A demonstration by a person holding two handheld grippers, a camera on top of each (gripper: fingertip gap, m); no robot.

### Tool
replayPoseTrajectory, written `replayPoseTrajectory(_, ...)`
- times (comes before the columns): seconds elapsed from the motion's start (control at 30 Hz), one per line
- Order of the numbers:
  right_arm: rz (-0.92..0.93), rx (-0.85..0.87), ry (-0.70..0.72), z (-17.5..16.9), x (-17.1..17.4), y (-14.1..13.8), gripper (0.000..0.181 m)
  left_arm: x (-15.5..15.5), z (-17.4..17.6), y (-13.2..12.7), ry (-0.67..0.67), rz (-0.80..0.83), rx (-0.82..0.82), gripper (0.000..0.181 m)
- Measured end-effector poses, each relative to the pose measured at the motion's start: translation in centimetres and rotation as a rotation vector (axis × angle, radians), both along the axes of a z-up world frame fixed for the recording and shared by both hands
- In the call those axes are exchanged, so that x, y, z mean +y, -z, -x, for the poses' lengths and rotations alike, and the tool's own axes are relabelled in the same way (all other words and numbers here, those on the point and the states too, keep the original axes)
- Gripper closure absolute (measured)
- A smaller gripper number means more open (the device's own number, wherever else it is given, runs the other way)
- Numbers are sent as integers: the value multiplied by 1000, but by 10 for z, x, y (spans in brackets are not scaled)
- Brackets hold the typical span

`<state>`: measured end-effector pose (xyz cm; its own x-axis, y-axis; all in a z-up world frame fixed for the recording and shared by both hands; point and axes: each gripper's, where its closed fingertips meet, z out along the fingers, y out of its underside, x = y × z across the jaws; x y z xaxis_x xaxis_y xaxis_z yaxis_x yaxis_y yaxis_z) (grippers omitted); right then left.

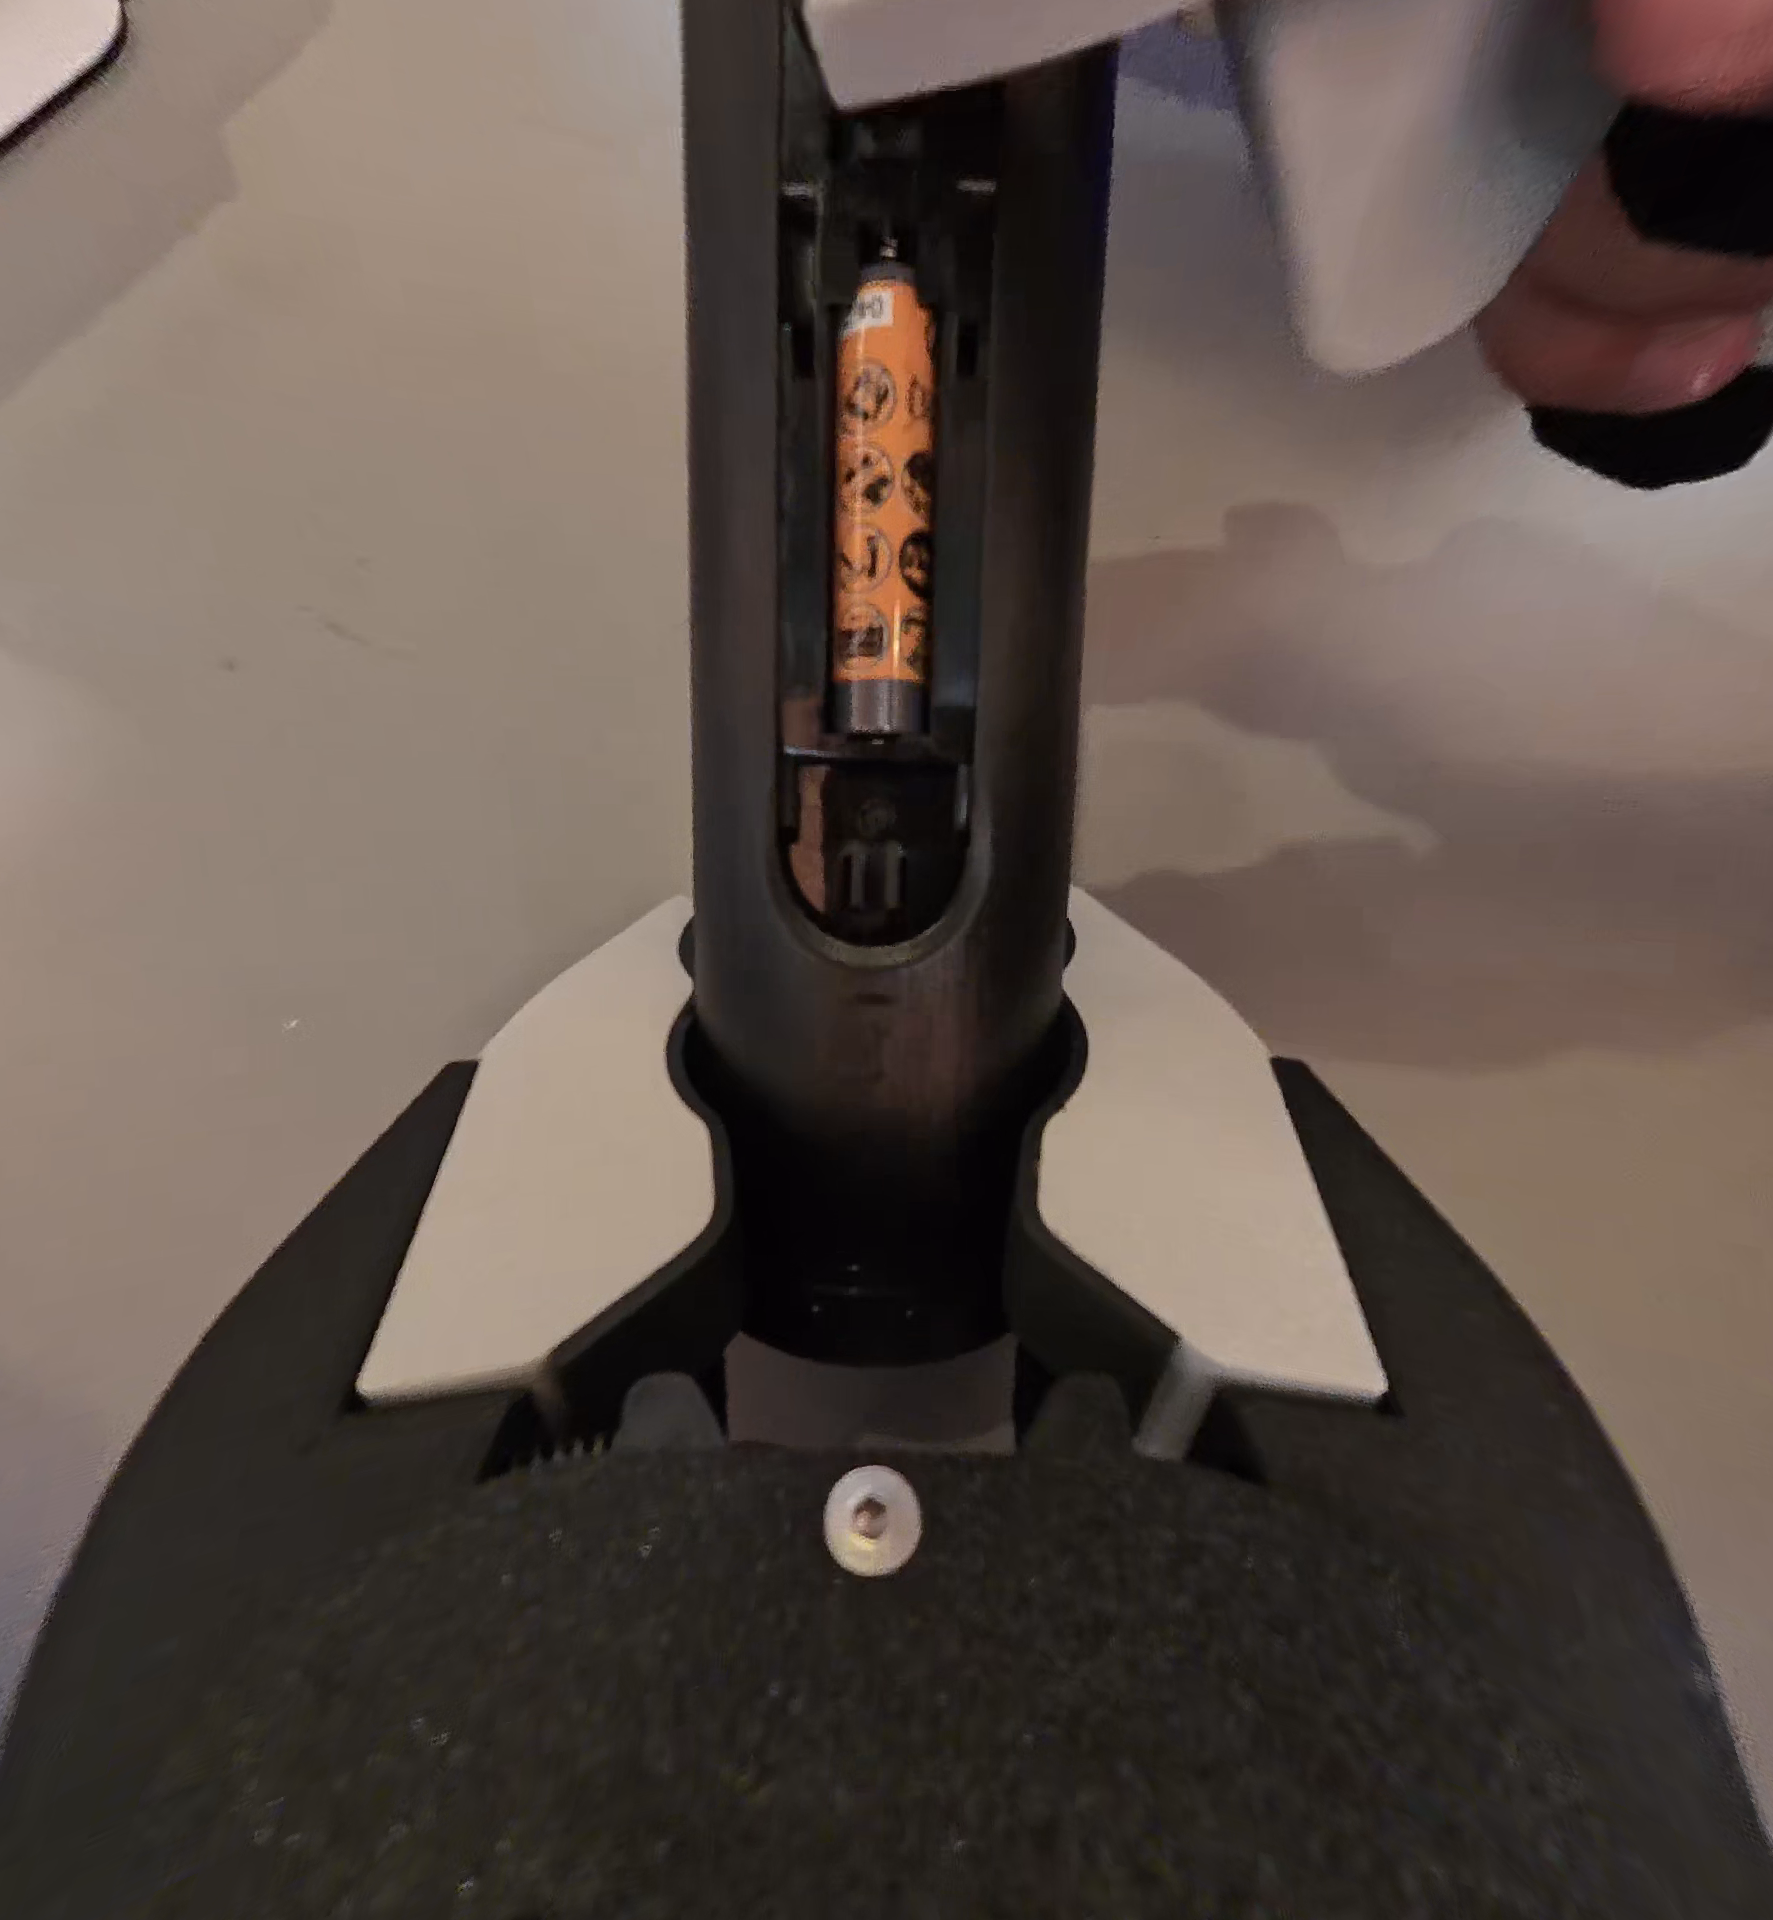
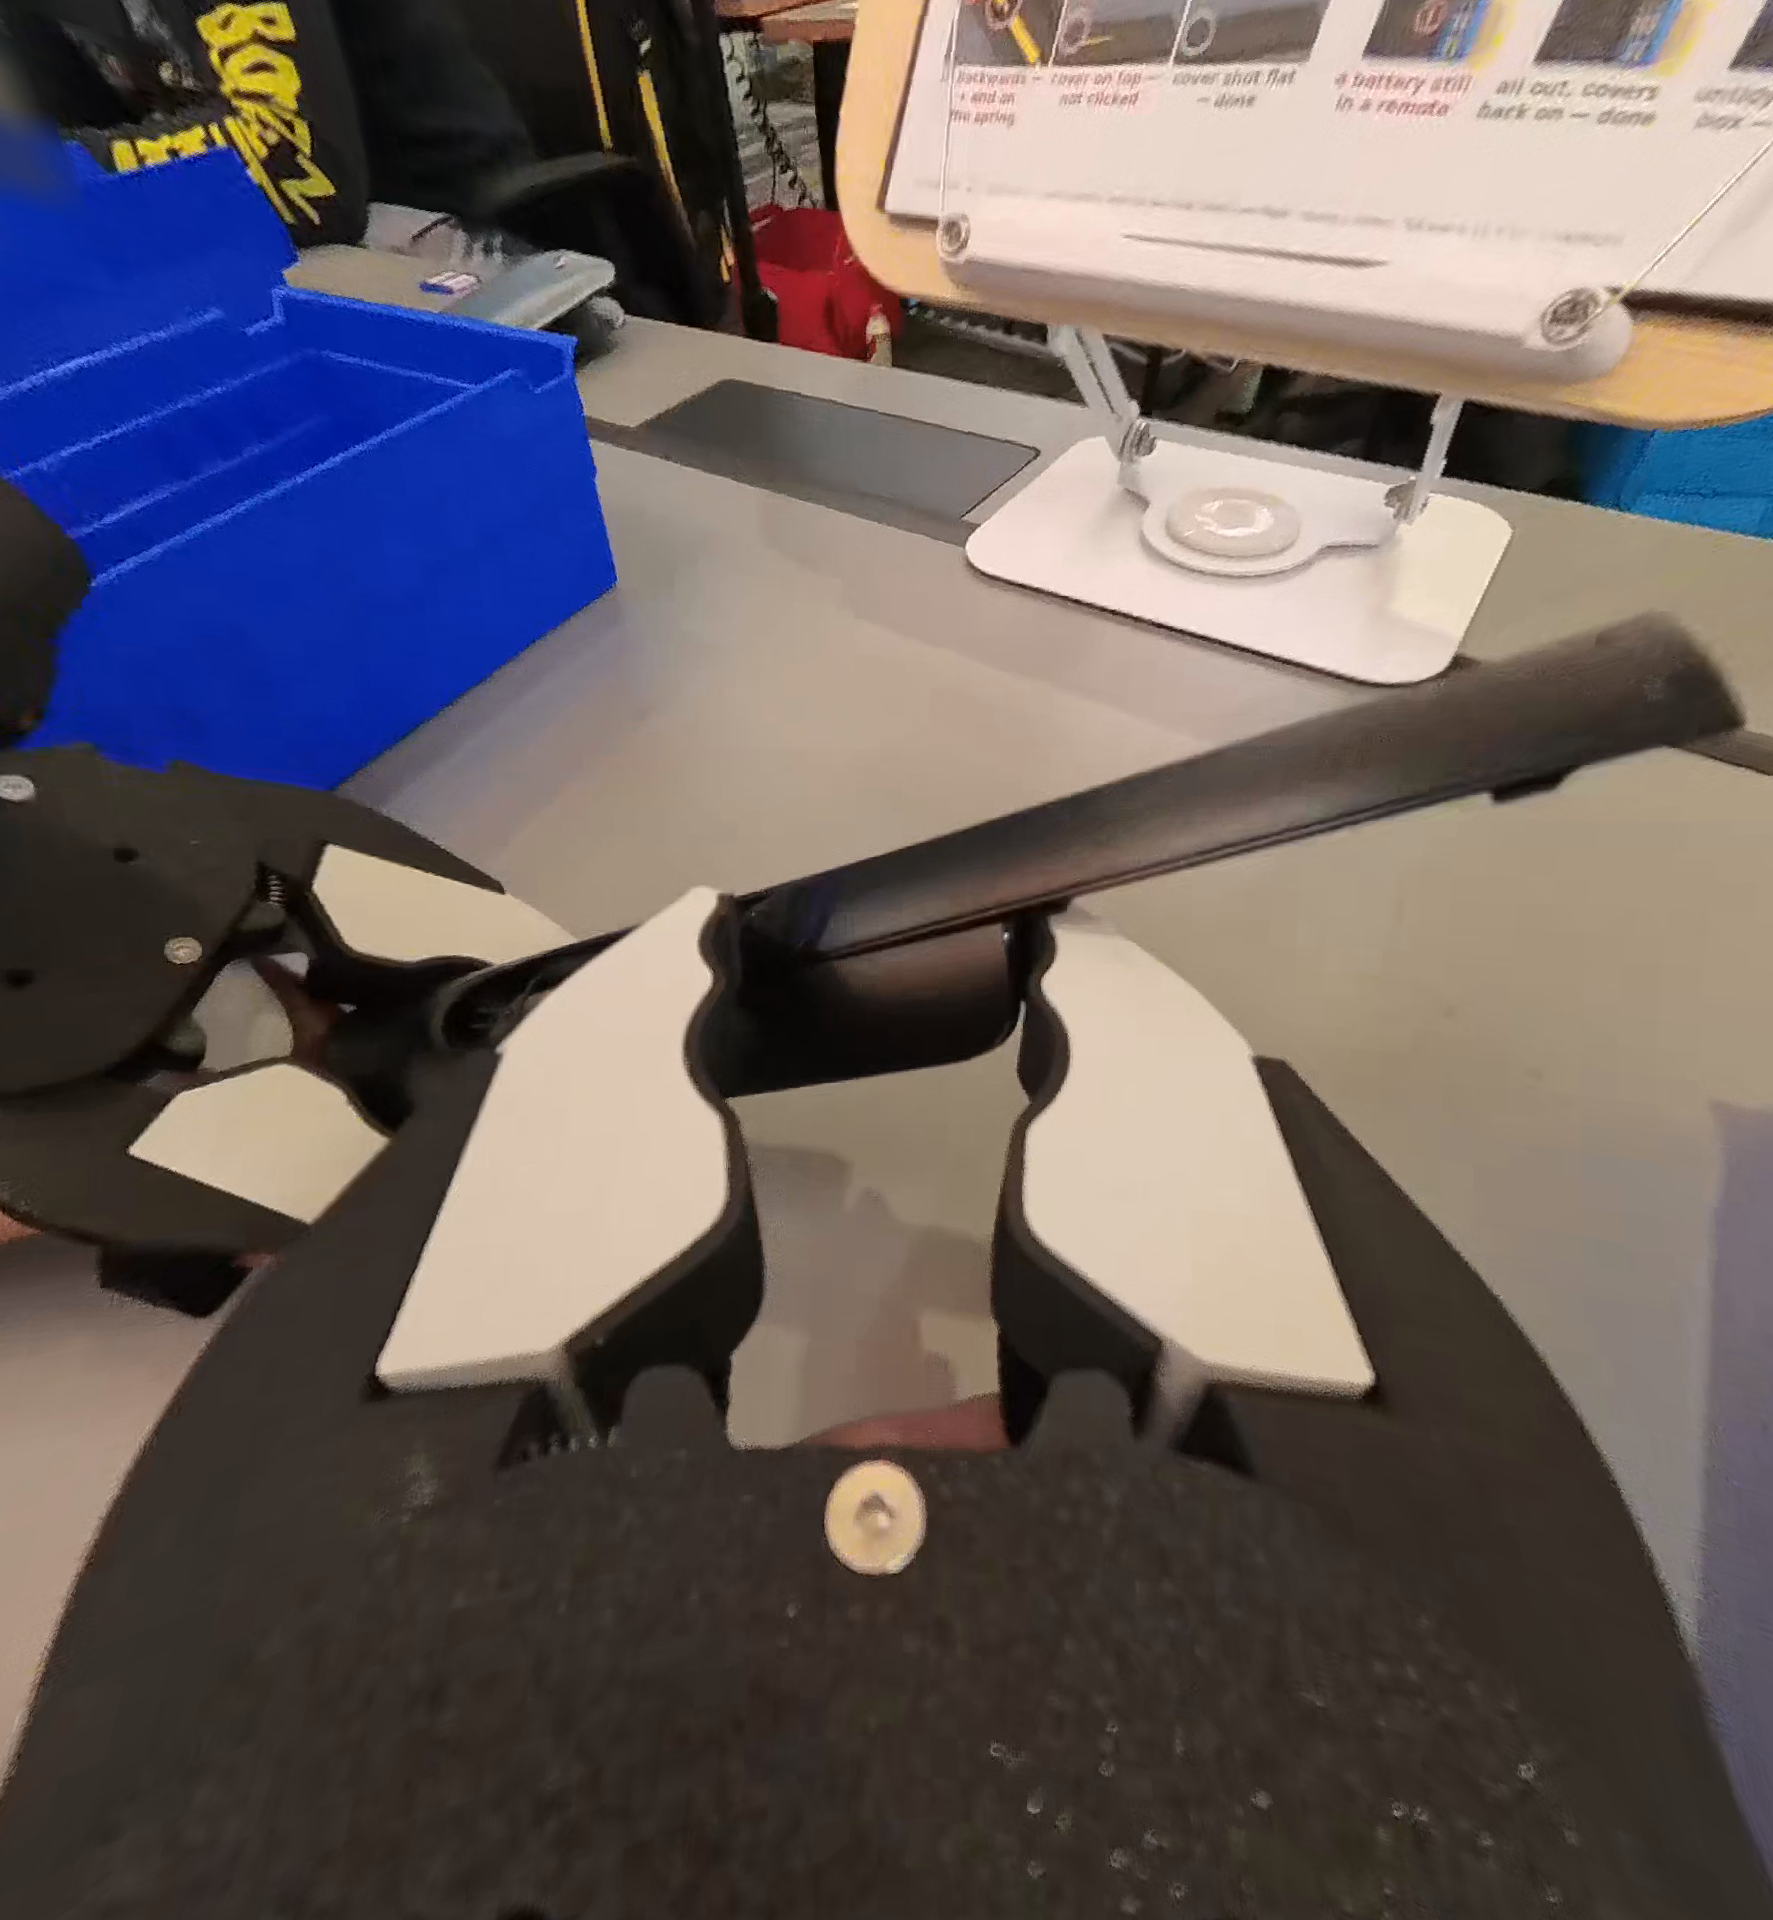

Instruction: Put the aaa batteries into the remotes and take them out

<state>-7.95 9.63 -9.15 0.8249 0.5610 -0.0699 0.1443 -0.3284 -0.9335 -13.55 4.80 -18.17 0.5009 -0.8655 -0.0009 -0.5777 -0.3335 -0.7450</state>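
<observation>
Grey tabletop [image 2: 861, 665] fills the scene. At the left stands an open blue box [image 2: 342, 540], lid up. Over on the right, a white stand [image 2: 1246, 582] on the tabletop carries a wooden board [image 2: 1277, 353] with a printed sheet [image 2: 1381, 135] clipped on. Behind, a red bag [image 2: 820, 281] and dark clothing [image 2: 269, 125] with yellow print.

We cannot see the far end of the remote [image 1: 877, 582]: the left wrist view's top edge cuts it off, and a white finger [image 1: 965, 47] of the right gripper covers its upper compartment. A blurred hand [image 1: 1640, 301] smears the upper right corner. In the right wrist view, the blue box [image 2: 269, 520] runs off the left edge, and the stand's [image 2: 1246, 561] sheet is cropped above.
</observation>
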Motion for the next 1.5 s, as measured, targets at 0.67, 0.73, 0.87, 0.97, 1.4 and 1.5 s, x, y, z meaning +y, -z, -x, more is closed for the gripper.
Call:
replayPoseTrajectory(0.67,115,169,-120,-14,-11,2,120,4,13,5,0,-30,66,122)
replayPoseTrajectory(0.73,104,141,-113,-22,-12,2,122,2,12,7,7,-23,72,122)
replayPoseTrajectory(0.87,149,124,-117,-33,-27,14,124,-7,12,12,39,-2,93,122)
replayPoseTrajectory(0.97,158,93,-91,-48,-41,23,123,-17,12,12,95,-14,126,122)
replayPoseTrajectory(1.4,23,68,-67,-68,-57,5,127,-24,16,12,205,2,155,122)
replayPoseTrajectory(1.5,-46,38,-193,-43,-65,-8,127,-27,15,12,220,-5,170,122)
